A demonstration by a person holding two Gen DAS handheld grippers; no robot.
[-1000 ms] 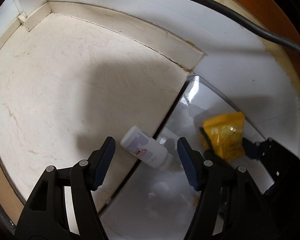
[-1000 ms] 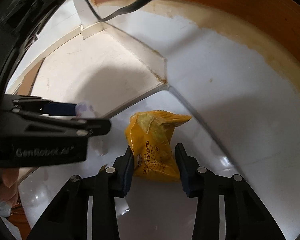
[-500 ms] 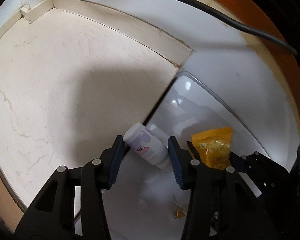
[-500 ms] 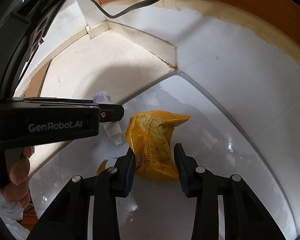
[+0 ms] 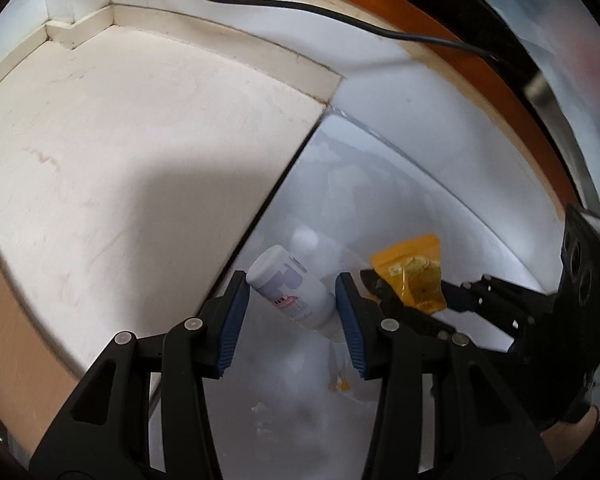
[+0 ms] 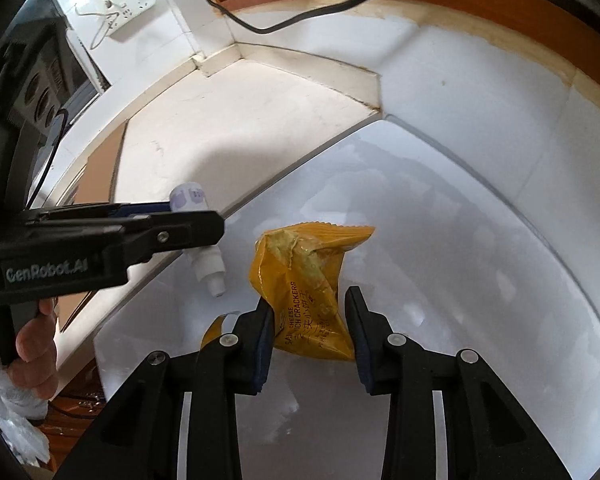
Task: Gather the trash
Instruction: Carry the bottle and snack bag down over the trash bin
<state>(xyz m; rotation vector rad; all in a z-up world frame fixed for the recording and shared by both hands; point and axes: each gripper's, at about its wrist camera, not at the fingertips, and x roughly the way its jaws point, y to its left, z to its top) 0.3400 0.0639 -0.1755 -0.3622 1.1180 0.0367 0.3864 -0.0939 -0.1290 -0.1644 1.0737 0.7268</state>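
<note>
At frame centre, the left gripper (image 5: 291, 312) clamps a white bottle (image 5: 290, 294); the right gripper (image 6: 308, 334) pinches a yellow cracker packet (image 6: 308, 280) over the white bin (image 6: 480, 280).

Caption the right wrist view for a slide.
Right claw holds yellow wrapper over white bin; left claw holds bottle.

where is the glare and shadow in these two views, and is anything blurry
Left wrist view: a broad grey shadow lies across the cream floor; the white bin liner looks hazy, and the top right corner is smeared. Right wrist view: sharper, with print legible on the yellow cracker packet; soft glare on the liner's right side, shadow on the floor; fisheye bends the edges in both.
</note>
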